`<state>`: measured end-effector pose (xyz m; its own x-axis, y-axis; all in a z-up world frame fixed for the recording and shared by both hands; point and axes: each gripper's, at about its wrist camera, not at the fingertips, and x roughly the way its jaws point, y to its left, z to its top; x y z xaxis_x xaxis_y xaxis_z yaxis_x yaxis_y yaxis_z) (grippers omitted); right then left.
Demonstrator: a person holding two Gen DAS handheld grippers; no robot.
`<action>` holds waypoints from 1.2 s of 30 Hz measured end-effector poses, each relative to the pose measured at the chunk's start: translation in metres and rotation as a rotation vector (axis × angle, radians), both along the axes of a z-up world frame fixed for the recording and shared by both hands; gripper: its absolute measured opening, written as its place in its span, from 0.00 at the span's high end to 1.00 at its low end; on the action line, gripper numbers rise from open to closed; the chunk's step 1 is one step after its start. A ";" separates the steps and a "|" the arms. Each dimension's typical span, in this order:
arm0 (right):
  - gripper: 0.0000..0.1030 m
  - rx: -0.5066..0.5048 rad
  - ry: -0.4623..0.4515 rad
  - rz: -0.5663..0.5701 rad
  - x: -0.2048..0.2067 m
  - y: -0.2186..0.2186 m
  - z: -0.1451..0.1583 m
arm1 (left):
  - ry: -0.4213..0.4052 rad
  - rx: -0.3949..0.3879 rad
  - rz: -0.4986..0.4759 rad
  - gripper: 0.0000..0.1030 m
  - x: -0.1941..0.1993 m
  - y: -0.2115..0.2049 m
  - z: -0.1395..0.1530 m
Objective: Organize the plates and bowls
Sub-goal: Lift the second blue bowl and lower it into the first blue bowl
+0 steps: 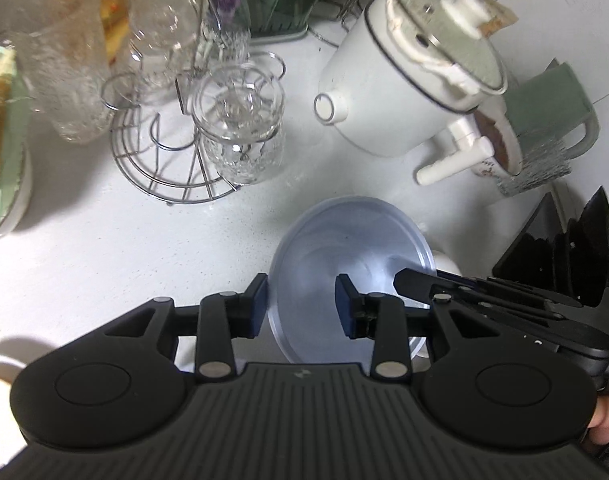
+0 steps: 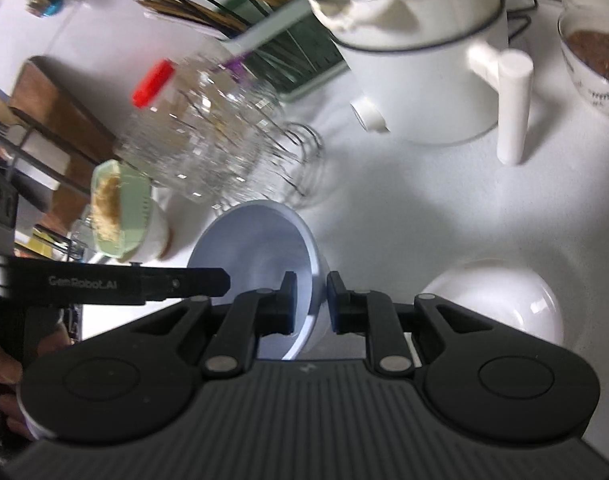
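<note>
Tilting pale-blue bowl (image 1: 356,248), glossy inside

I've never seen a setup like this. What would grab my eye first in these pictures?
Probably the pale blue bowl low in the middle, tilted, with both black grippers pinching its rim: the left gripper and the right gripper. Behind it stand a white lidded pot and a wire rack of glasses.

A white electric cooking pot with a speckled glass lid (image 1: 408,80) stands on the white countertop (image 1: 104,248), its white stick handle (image 2: 512,108) jutting out. Near it a round wire glass rack (image 1: 164,160) holds a clear ribbed drinking glass (image 1: 240,136). Beside the rack stands a clear plastic jar with a red cap (image 2: 192,132). A pale green container (image 2: 120,216) holds what may be crumbs.
</note>
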<state>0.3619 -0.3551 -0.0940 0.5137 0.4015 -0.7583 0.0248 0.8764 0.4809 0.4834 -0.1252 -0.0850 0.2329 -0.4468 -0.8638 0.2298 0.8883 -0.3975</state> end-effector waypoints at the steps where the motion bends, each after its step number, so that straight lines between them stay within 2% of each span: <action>1: 0.82 0.002 -0.011 -0.002 -0.004 0.001 0.005 | -0.010 -0.004 0.006 0.61 -0.004 0.003 0.005; 5: 0.81 0.010 -0.053 0.004 -0.017 0.008 0.024 | -0.031 -0.005 0.042 0.61 -0.027 0.012 0.018; 10: 0.80 -0.004 -0.090 0.032 -0.035 0.019 0.036 | -0.022 -0.028 0.087 0.61 -0.052 0.029 0.019; 16: 0.80 0.042 -0.077 0.053 -0.045 0.033 0.034 | -0.042 0.027 0.080 0.61 -0.080 0.045 0.023; 23: 0.80 0.002 -0.102 0.125 -0.047 0.060 0.032 | 0.007 0.037 0.166 0.61 -0.100 0.070 -0.005; 30: 0.80 -0.037 -0.038 0.223 -0.043 0.089 0.013 | 0.063 0.048 0.231 0.61 -0.117 0.094 -0.037; 36: 0.80 -0.068 0.025 0.252 -0.042 0.108 -0.005 | 0.086 0.070 0.245 0.61 -0.123 0.102 -0.056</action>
